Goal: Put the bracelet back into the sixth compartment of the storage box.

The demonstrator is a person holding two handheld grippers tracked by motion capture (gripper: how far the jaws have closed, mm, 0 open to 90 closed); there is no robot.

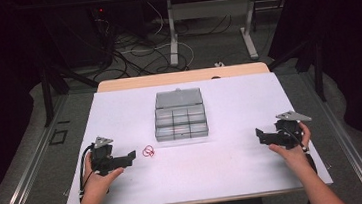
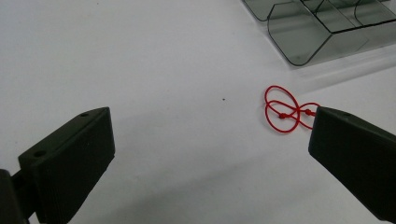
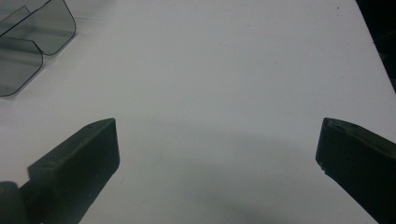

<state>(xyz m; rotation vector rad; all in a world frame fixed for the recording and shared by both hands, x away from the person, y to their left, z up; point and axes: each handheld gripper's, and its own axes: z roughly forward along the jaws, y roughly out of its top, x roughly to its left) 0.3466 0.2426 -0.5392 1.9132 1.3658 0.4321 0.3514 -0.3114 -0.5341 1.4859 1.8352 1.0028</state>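
Both claws gaping, nothing held.
Your left claw [image 2: 210, 154] could push the red cord [image 2: 286, 110] at two o'clock across the worktop [image 1: 225, 163].

Table: a white top [image 1: 235, 167] with a strip of pale wood [image 1: 181, 77] at its far edge.
Box: a clear grey plastic box [image 1: 181, 122] with small compartments lies on the middle of the table, its lid open toward the far side.
String: a small loop of red string [image 1: 148, 152] lies on the white top, near the box's near left corner, apart from it.
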